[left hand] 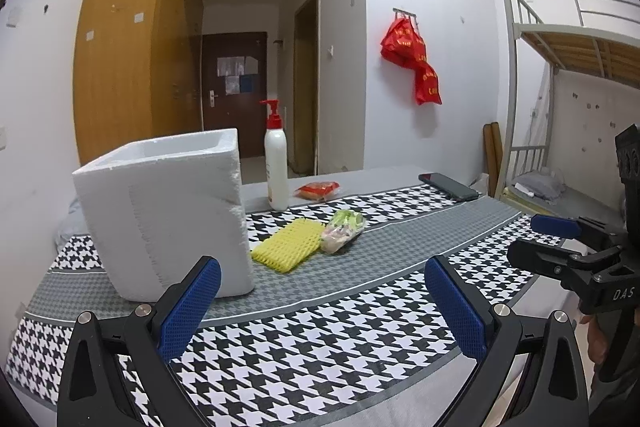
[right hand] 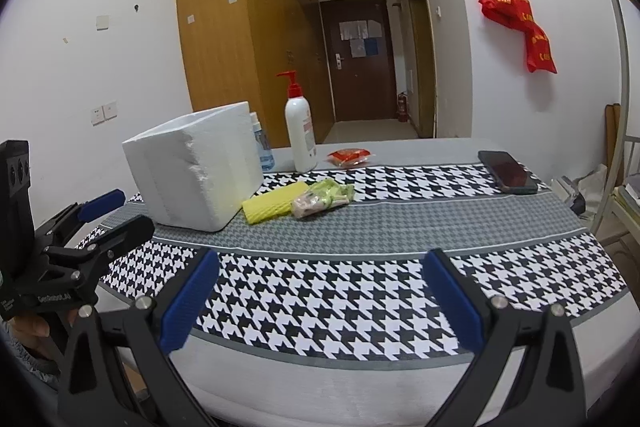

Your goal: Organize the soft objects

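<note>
**Both hand-held grippers wait empty, short of the soft things**

Left wrist view: the left hand-held gripper (left hand: 322, 301) is spread wide and empty above the checked tabletop (left hand: 340, 339). One foam box (left hand: 168, 211) stands open-topped, probably as the bin. Just right of it lie one yellow sponge (left hand: 289, 245) and one green bag (left hand: 343, 230), touching, likely staged for easy picking. Farther back: one pump bottle (left hand: 276, 167), one red packet (left hand: 318, 190), one phone (left hand: 449, 186). The right hand-held gripper (left hand: 560, 239) shows at the edge.

Right wrist view: the right hand-held gripper (right hand: 320, 295) is likewise released, holding nothing. The sponge (right hand: 272, 205) and bag (right hand: 323, 198) sit beside the box (right hand: 196, 175); a second, small bottle (right hand: 262, 147) peeks from behind it.
</note>
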`<state>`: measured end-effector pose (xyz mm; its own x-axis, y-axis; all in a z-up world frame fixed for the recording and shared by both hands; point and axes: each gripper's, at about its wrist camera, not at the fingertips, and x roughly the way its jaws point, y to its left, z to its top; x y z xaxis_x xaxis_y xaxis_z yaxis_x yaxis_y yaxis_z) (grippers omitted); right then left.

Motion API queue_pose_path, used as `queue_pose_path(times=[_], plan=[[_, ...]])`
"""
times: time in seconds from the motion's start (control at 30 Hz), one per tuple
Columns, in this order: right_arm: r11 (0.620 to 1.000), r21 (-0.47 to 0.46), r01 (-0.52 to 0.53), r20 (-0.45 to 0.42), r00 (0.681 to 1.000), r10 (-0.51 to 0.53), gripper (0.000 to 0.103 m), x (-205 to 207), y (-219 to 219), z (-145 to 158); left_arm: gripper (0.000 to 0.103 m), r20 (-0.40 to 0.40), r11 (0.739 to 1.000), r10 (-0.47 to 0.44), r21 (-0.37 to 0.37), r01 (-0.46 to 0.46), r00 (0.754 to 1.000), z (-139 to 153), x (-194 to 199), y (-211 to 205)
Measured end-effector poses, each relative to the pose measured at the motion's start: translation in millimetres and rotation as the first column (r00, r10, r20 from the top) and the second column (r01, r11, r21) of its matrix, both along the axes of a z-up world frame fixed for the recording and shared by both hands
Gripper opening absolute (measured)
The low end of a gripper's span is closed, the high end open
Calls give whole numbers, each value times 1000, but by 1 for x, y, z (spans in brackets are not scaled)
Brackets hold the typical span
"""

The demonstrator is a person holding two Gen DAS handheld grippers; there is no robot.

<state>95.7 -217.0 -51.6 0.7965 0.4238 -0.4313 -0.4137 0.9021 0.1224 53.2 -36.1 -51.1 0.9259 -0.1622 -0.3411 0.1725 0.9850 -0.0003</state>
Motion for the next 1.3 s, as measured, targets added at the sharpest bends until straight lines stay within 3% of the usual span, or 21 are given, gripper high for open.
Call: queue_pose_path(times=[0.97, 1.3], plan=[[1000, -2, 17, -45, 999, -17, 103, 32, -2, -6, 102, -58, 997, -65, 32, 66, 996, -2, 40, -14], [999, 4, 41, -67, 997, -40, 103, 48, -9, -11, 102, -115, 994, -104, 28, 108, 988, -6, 71, -23]])
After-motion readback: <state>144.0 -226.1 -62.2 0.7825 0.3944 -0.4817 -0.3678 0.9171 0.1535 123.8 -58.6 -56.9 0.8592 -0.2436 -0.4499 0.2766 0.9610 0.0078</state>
